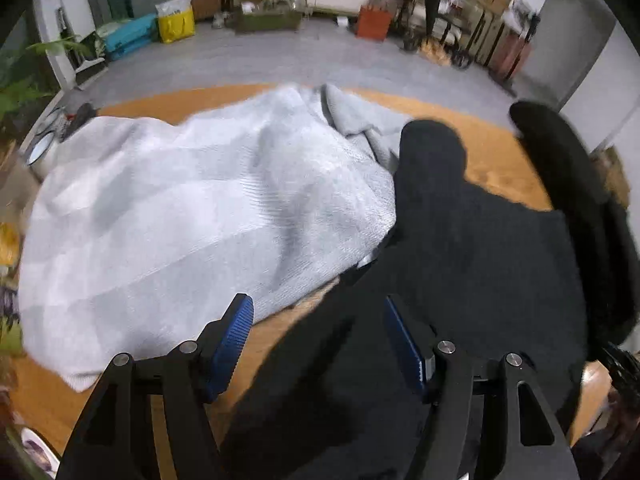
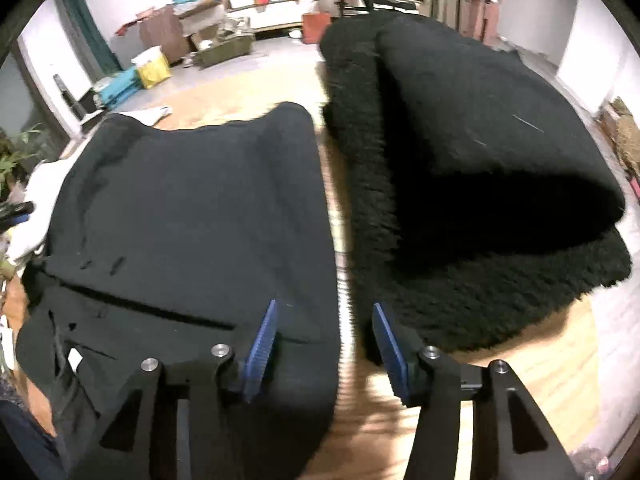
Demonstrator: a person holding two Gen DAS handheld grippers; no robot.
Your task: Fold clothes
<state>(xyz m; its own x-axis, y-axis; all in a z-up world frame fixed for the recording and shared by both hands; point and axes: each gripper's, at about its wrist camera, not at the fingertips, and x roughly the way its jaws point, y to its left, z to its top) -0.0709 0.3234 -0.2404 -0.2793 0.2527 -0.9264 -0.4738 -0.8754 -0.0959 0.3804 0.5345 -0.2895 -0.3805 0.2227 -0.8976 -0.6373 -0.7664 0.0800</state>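
Hovering nearest the lens, the left gripper (image 1: pixel 318 340) has its ribbed blue pads (image 1: pixel 234 344) spread fairly wide w/ nothing between them, over the near edge of the wooden table (image 1: pixel 492 152). Below it lies a flat black garment (image 1: pixel 460 240), smooth matte knit, folded to a rough rectangle w/ straight edges. Just beside it, twd the table's left side, a pale grey sweater (image 1: pixel 192 216) lies rumpled in soft ridges, fine ribbed weave; the two touch along one edge. Farther right, a fuzzy black fleece (image 1: pixel 568 184) curves along the table's right edge.

Right gripper (image 2: pixel 324 344) also stands parted, abt half open, empty, above the bare wood strip btwn the flat black garment and the fleece, which is thick, shaggy, folded over itself in a rounded hump. Floor clutter beyond is blurred.
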